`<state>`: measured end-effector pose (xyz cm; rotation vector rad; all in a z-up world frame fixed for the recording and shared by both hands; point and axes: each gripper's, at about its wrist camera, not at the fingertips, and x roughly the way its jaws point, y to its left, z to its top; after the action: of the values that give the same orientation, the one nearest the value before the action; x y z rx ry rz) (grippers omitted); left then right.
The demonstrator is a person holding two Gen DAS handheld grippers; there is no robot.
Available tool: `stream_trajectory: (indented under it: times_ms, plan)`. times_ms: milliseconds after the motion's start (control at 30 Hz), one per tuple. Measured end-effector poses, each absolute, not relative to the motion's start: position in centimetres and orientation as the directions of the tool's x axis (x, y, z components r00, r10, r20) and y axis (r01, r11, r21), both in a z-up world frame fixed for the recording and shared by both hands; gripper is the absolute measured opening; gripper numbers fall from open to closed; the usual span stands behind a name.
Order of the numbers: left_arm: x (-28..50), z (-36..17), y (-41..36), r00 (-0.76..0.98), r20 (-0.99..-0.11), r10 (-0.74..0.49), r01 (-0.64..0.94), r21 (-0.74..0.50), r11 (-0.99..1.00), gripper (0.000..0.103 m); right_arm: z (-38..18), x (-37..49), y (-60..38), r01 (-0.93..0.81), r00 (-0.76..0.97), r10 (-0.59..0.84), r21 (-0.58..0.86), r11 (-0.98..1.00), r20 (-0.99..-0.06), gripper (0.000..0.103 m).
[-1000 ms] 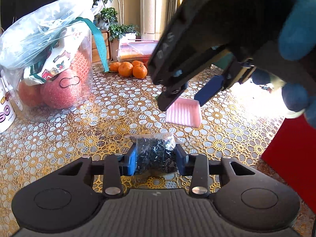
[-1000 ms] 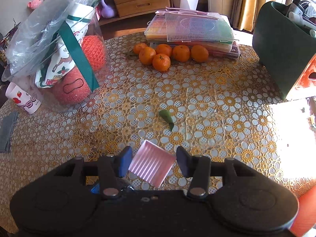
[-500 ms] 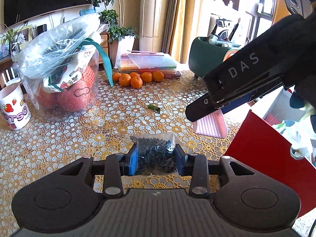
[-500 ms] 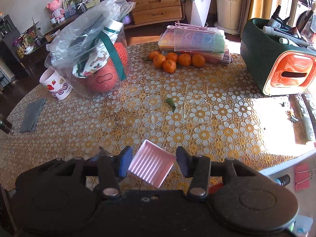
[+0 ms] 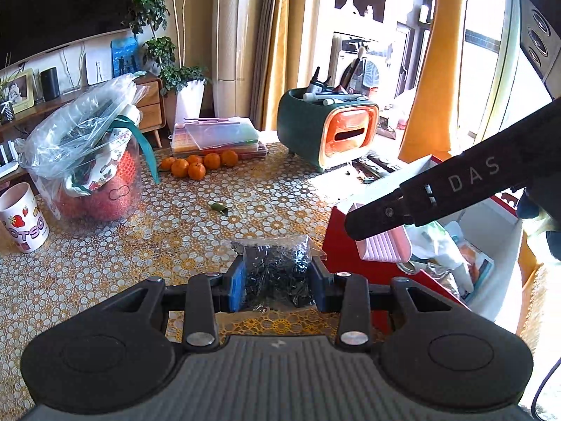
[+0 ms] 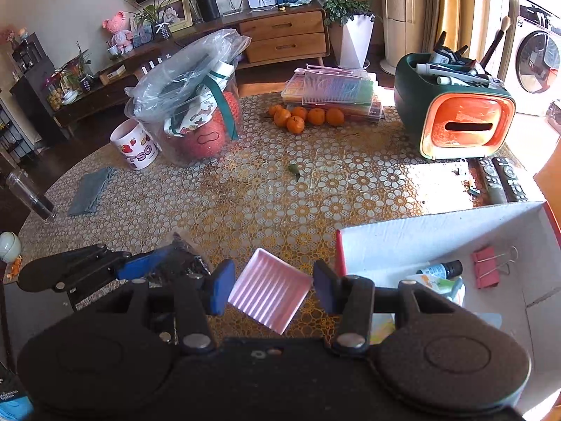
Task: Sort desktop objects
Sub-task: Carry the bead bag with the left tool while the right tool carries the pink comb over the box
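My left gripper [image 5: 277, 282] is shut on a small clear bag of black bits [image 5: 277, 270], held above the patterned tablecloth [image 5: 196, 224]. My right gripper [image 6: 270, 291] is shut on a pink ribbed square tray [image 6: 268, 294], held tilted in the air beside the red box's [image 6: 438, 242] left edge. In the left wrist view the right gripper's arm [image 5: 438, 193] carries the pink tray [image 5: 384, 245] over the red box's [image 5: 345, 242] near wall. The left gripper and its bag [image 6: 175, 263] show at the lower left of the right wrist view.
The red box holds a red binder clip [image 6: 485, 272], a small bottle [image 6: 440, 270] and packets. On the table stand a green and orange organiser [image 6: 455, 122], several oranges [image 6: 305, 117], flat plastic cases [image 6: 333, 91], a bagged tub [image 6: 196, 115], a mug [image 6: 135, 145], two remotes [image 6: 501, 180] and a green leaf [image 6: 294, 170].
Both grippers have risen and moved right with their loads. The pink tray went from over the tablecloth to the red box's edge; the box interior has come into view.
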<state>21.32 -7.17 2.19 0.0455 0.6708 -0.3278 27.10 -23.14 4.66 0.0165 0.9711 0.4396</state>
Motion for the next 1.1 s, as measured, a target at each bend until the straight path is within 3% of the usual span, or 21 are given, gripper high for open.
stream_trajectory:
  times_ms: [733, 1100]
  plan:
    - [19.5, 2.7, -22.7, 0.624, -0.658, -0.421, 0.550, -0.013, 0.835, 0.036, 4.8, 23.3, -38.3, -0.165, 0.593, 0.281, 0.227, 0.960, -0.754, 0.049]
    - [22.3, -0.4, -27.6, 0.586, -0.715, -0.383, 0.584, 0.045, 0.810, 0.036, 0.6, 25.3, -43.5, -0.051, 0.589, 0.175, 0.180, 0.982, -0.789, 0.049]
